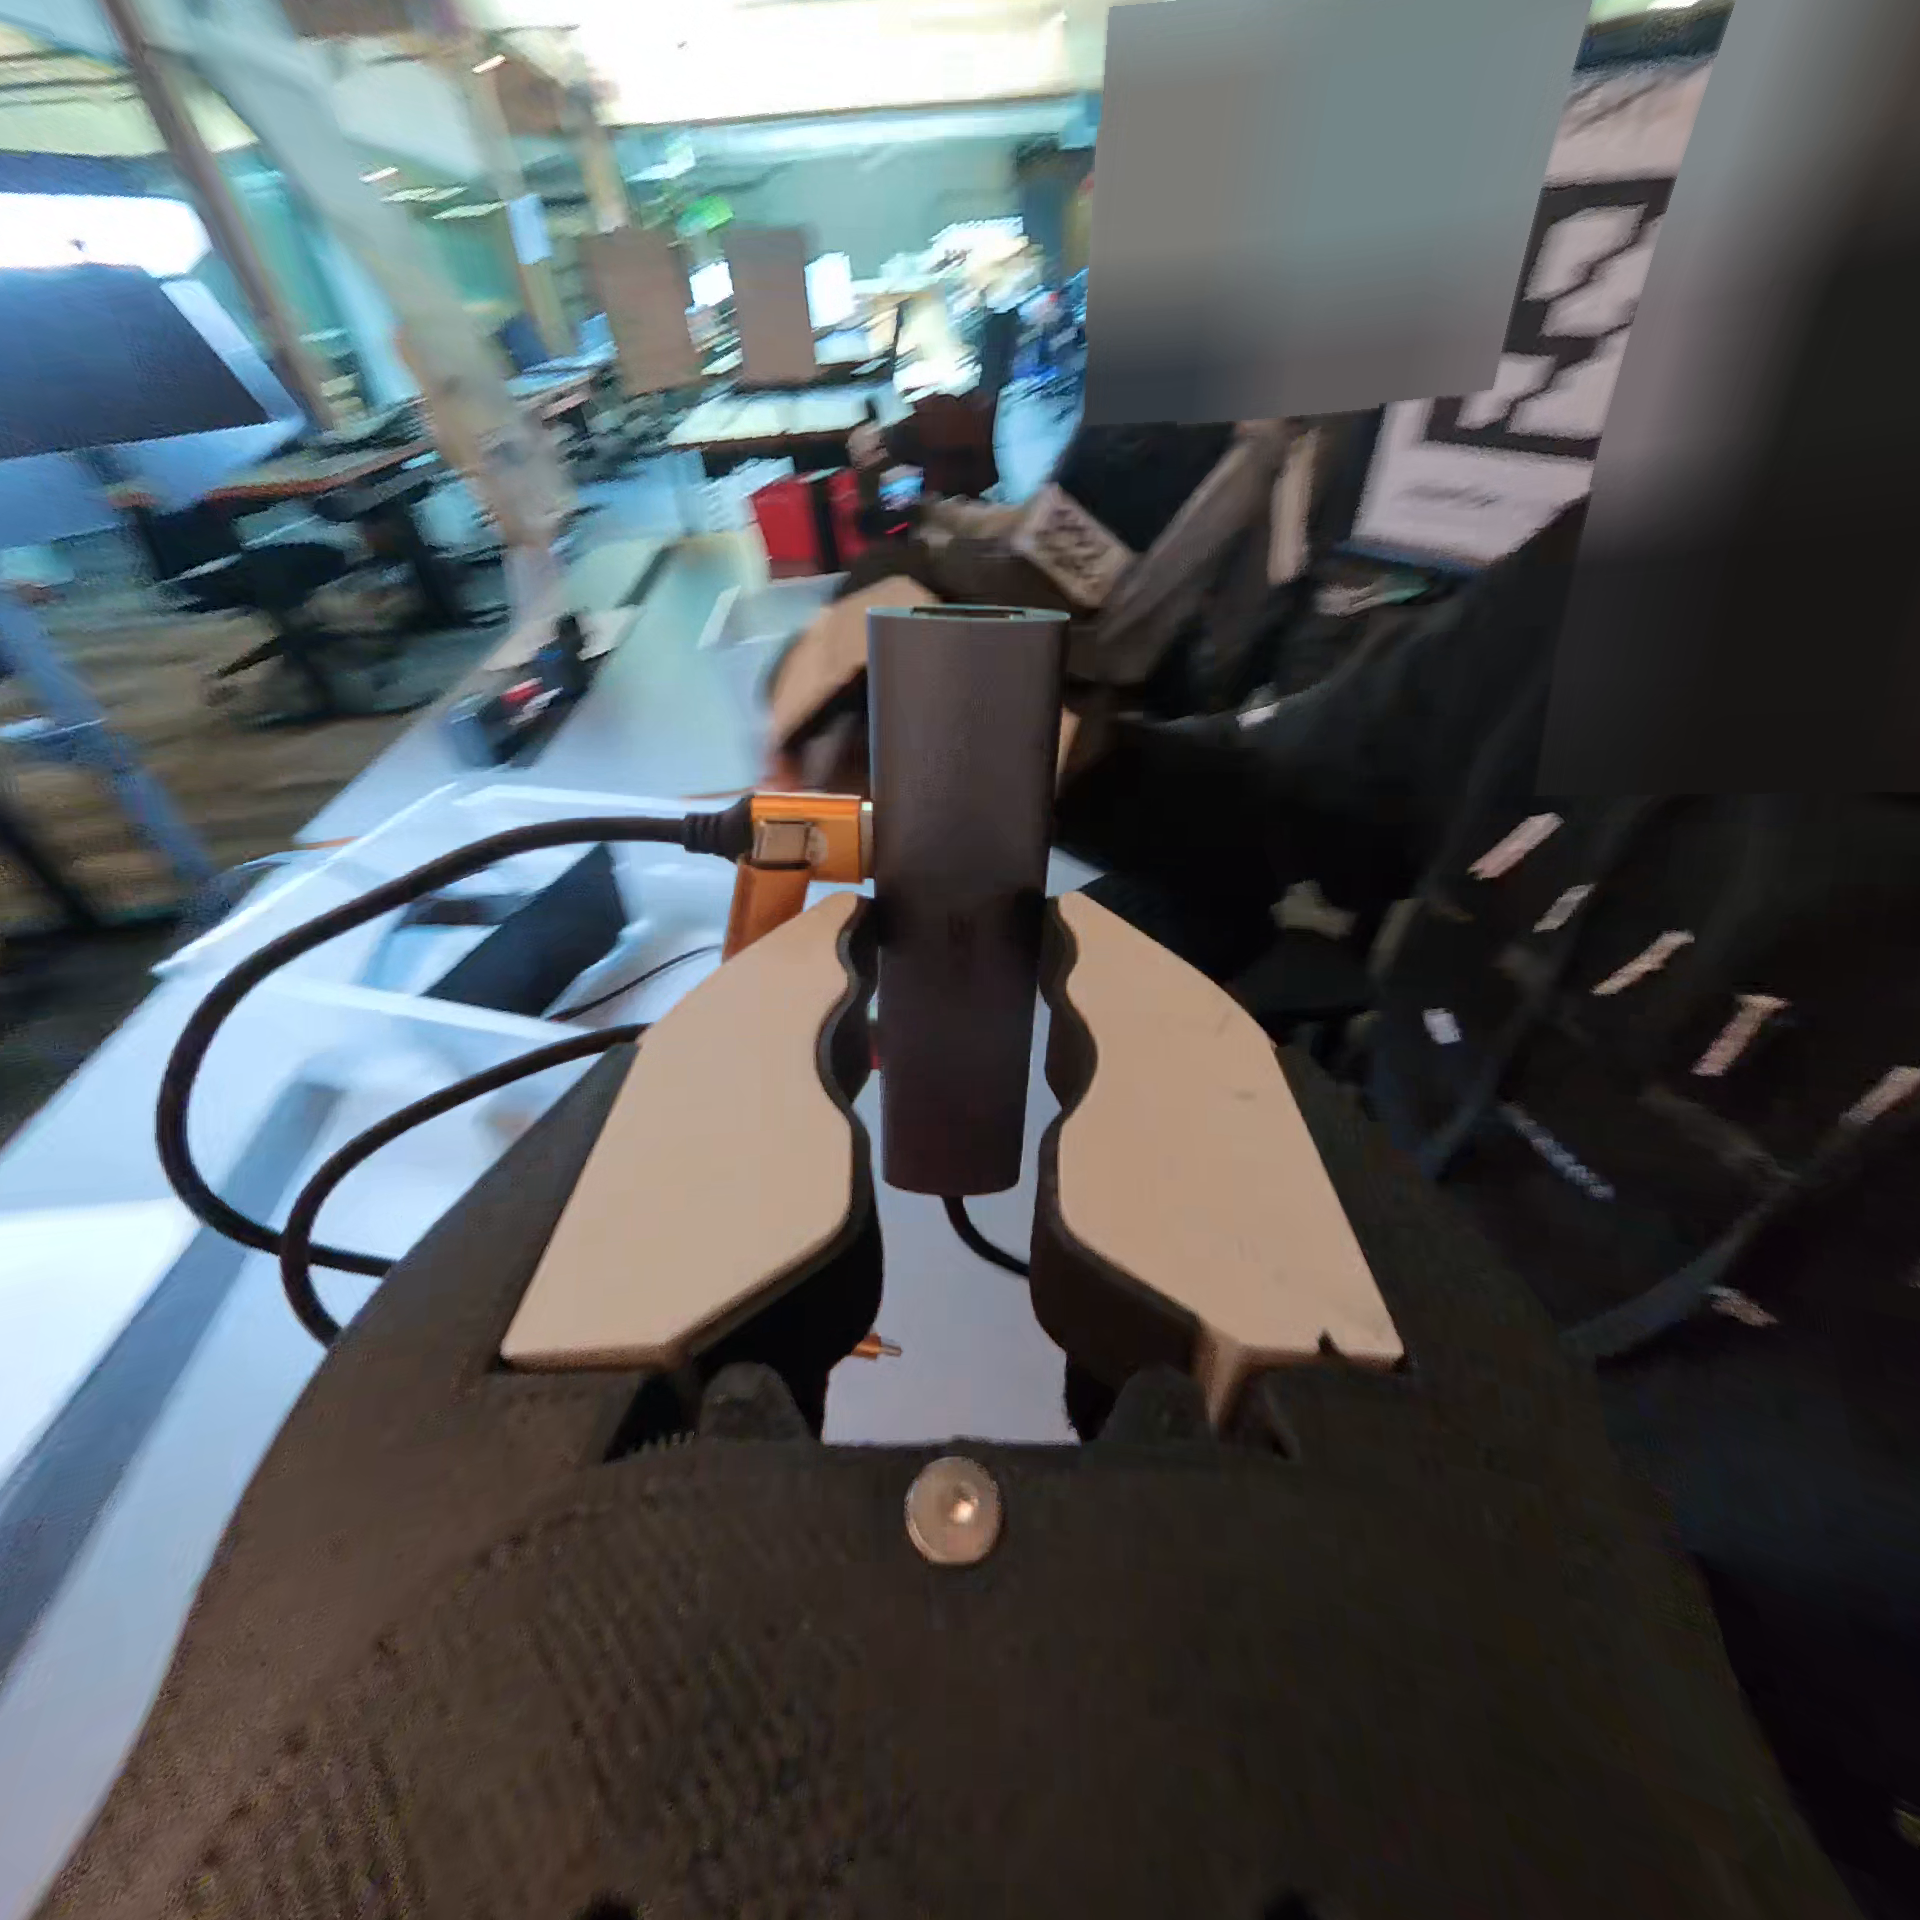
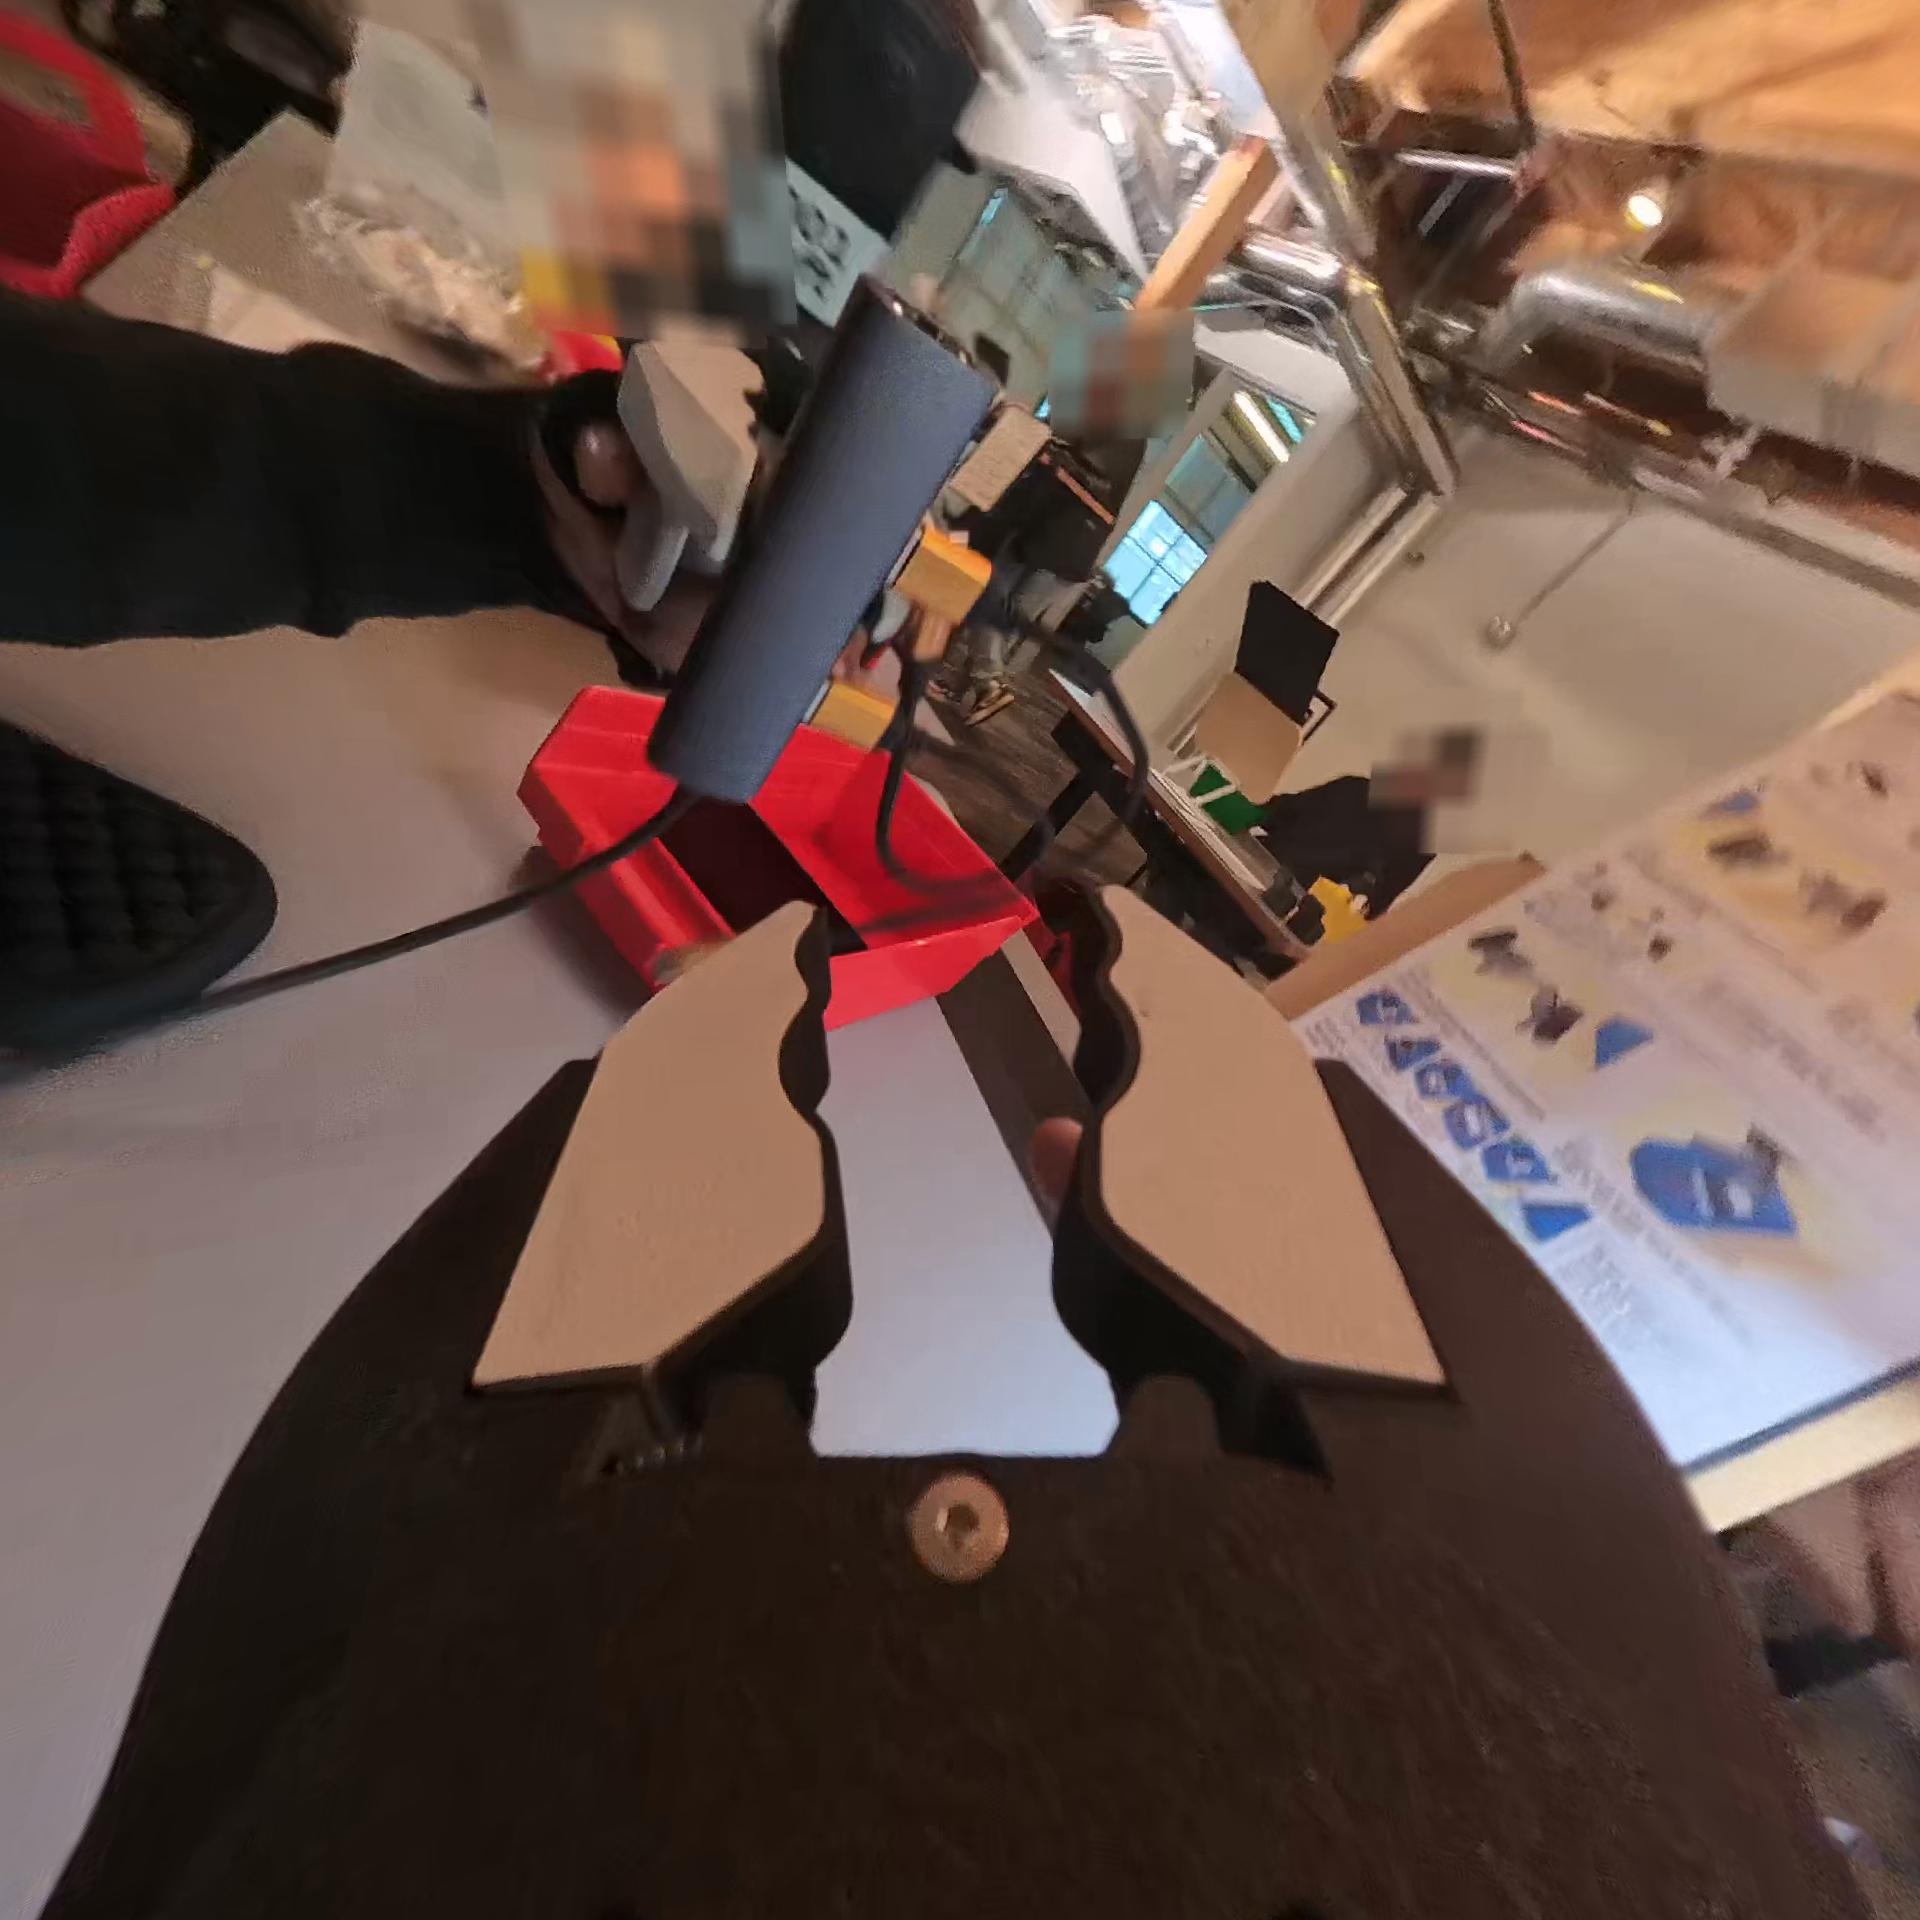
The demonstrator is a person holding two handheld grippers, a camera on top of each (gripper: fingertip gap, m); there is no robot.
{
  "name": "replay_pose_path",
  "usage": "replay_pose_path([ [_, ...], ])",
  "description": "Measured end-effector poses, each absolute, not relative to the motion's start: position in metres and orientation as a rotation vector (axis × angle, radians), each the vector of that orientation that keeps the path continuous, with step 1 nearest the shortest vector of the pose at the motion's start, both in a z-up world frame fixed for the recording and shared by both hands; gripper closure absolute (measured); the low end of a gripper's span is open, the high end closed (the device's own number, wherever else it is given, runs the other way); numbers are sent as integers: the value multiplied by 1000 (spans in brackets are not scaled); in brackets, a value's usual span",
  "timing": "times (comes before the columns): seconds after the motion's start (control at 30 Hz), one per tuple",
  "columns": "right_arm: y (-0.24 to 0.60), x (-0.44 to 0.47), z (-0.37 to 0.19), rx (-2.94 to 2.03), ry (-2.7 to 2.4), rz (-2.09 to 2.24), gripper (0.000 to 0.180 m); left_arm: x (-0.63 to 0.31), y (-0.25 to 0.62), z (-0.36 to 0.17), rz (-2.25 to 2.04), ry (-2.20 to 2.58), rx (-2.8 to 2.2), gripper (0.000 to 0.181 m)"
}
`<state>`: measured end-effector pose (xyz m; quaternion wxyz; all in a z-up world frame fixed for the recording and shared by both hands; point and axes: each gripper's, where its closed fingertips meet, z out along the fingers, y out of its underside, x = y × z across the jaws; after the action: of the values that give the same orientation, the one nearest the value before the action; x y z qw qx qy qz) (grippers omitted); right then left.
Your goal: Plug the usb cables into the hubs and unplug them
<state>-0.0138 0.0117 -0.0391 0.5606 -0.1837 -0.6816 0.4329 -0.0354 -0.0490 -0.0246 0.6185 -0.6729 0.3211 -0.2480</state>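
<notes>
Here the white table (image 2: 312,1039) runs under both grippers, its far edge blurred. A red bin (image 2: 748,883) sits on it, partly hidden by the grey hub (image 1: 961,894), which the left gripper (image 1: 956,914) clamps upright. An orange plug (image 1: 816,836) sits in the hub's side; its black cable (image 1: 312,935) loops off. The right gripper (image 2: 951,925) gapes, holding nothing.

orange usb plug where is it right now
In the left wrist view, the orange usb plug sits in the left side of the grey hub, just above the left gripper holding it.
</notes>
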Motion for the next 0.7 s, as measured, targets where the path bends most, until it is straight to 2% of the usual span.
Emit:
replay_pose_path([
  [0.1,-1,-15,-36,-314,-1710,903,123,-7,-53,-36,-783,813,-1454,151],
  [0.23,-18,-14,-58,-203,-1851,839,121,15,-53,-71,-1019,905,-1443,151],
  [0.27,-24,-12,-69,-183,-1903,858,123,19,-52,-82,-1064,922,-1458,151],
  [0.4,-26,-6,-104,-178,-2070,927,165,17,-51,-102,-1176,911,-1477,151],
  [0.53,-19,-9,-113,-256,-2128,1000,168,8,-44,-106,-1173,827,-1489,151],
  [0.7,17,-23,-108,-437,-2070,943,169,-28,-13,-100,-752,632,-1575,150],
])
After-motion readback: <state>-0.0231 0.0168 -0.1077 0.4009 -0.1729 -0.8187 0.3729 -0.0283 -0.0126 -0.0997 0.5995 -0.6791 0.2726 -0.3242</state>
